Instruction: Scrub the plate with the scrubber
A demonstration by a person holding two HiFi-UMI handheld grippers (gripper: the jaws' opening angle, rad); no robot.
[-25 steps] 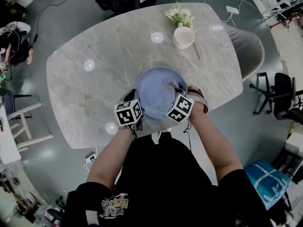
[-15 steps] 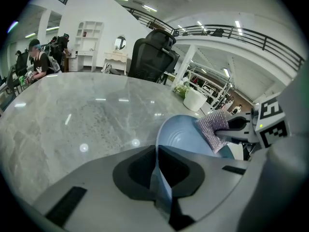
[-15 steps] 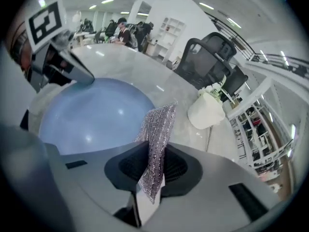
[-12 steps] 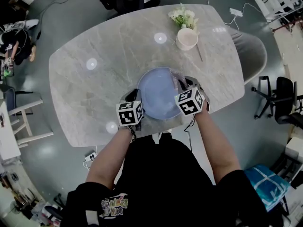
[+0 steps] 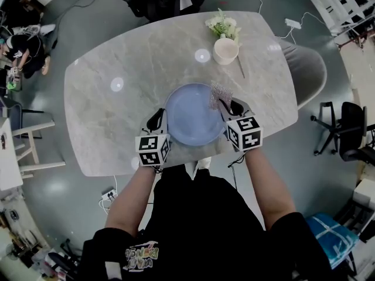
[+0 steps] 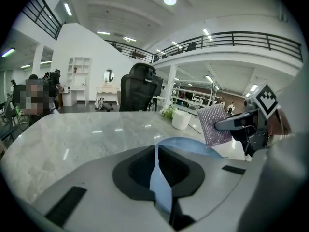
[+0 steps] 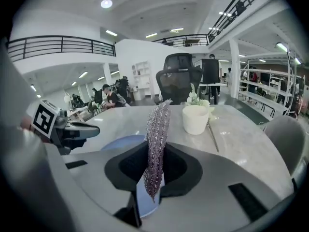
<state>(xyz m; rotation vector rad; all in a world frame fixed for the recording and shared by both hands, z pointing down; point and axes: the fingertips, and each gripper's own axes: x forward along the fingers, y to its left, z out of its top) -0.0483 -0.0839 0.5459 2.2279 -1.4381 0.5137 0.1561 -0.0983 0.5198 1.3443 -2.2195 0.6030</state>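
Note:
A pale blue plate [image 5: 188,117] lies near the front edge of the marble table [image 5: 117,116]. My left gripper [image 5: 160,118] is shut on the plate's left rim, and the rim [image 6: 159,182] shows as a thin blue strip between the jaws. My right gripper [image 5: 226,104] is at the plate's right side, shut on a silver mesh scrubber [image 5: 220,94]. The scrubber stands upright over the plate's far right edge. In the right gripper view the scrubber [image 7: 155,139] rises from the jaws, with the plate [image 7: 118,142] behind it at the left. The left gripper view shows the scrubber [image 6: 214,125] raised.
A white cup [image 5: 225,50] with a stick beside it and a small flower bunch [image 5: 222,22] stand at the table's far right. A grey chair [image 5: 307,63] is at the right end. Office chairs and cables lie on the floor around.
My right gripper has drawn back from over the plate's middle to its right rim, carrying the scrubber to the far right edge. The left gripper has stayed on the plate.

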